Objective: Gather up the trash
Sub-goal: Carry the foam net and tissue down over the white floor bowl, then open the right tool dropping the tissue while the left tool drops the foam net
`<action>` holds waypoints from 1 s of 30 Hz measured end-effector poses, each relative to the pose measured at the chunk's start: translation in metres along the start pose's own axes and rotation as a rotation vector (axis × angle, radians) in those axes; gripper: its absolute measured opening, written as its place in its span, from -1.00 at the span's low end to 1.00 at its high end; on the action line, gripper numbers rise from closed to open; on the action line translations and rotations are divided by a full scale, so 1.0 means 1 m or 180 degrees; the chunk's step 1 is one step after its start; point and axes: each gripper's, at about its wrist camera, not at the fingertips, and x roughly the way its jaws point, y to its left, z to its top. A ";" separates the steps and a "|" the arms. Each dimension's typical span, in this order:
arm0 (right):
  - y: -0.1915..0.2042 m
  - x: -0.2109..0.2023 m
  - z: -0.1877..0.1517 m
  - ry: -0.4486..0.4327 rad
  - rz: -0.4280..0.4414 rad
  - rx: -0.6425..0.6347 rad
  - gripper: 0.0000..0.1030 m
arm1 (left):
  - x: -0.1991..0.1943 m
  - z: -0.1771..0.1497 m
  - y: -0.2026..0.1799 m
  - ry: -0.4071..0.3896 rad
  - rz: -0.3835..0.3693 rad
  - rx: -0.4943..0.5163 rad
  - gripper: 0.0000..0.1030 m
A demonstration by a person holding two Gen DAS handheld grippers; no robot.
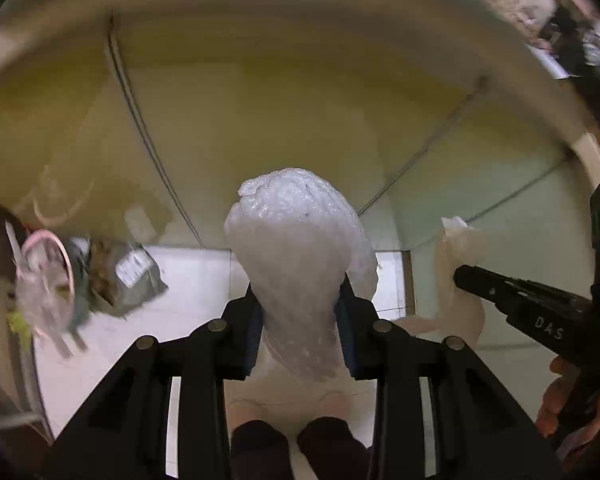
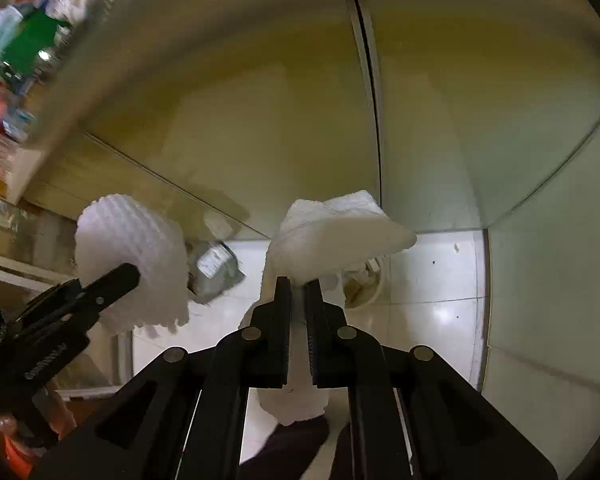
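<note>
My left gripper (image 1: 300, 300) is shut on a white foam-net wrap (image 1: 296, 248) and holds it up above the white tiled floor. It also shows at the left of the right wrist view (image 2: 128, 268). My right gripper (image 2: 298, 284) is shut on a crumpled white tissue (image 2: 332, 236), also held in the air. The tissue shows at the right of the left wrist view (image 1: 460, 256), with a right gripper finger (image 1: 512, 296) on it. A grey crumpled packet with a label (image 2: 216, 268) lies on the floor by the wall.
Cream cabinet doors (image 1: 300, 100) stand straight ahead. A white round container (image 2: 364, 284) sits on the floor behind the tissue. A clear plastic bag with a pink ring (image 1: 44, 280) hangs at the left. A cluttered shelf (image 2: 16, 40) is at the upper left.
</note>
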 end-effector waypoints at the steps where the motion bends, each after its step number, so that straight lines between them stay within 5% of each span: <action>1: -0.006 0.018 -0.001 0.0044 0.0007 -0.0002 -0.86 | 0.012 -0.003 0.004 0.0021 0.0008 -0.0046 -0.37; 8: -0.040 0.134 -0.005 0.0233 0.0066 -0.0056 -0.85 | 0.118 -0.025 0.037 0.0133 0.0104 -0.0182 -0.37; 16: -0.063 0.232 -0.013 0.0422 0.0118 -0.0121 -0.84 | 0.197 -0.040 0.058 0.0171 0.0121 -0.0222 -0.37; 19: -0.065 0.248 -0.015 0.0472 0.0123 -0.0166 -0.78 | 0.222 -0.044 0.057 0.0224 0.0101 -0.0215 -0.37; 23: -0.069 0.246 -0.014 0.0409 0.0071 -0.0163 -0.26 | 0.246 -0.046 0.050 0.0300 0.0055 -0.0162 -0.36; 30: -0.082 0.219 -0.002 0.0210 -0.0011 -0.0070 -0.20 | 0.285 -0.047 0.030 0.0502 -0.0095 -0.0109 -0.29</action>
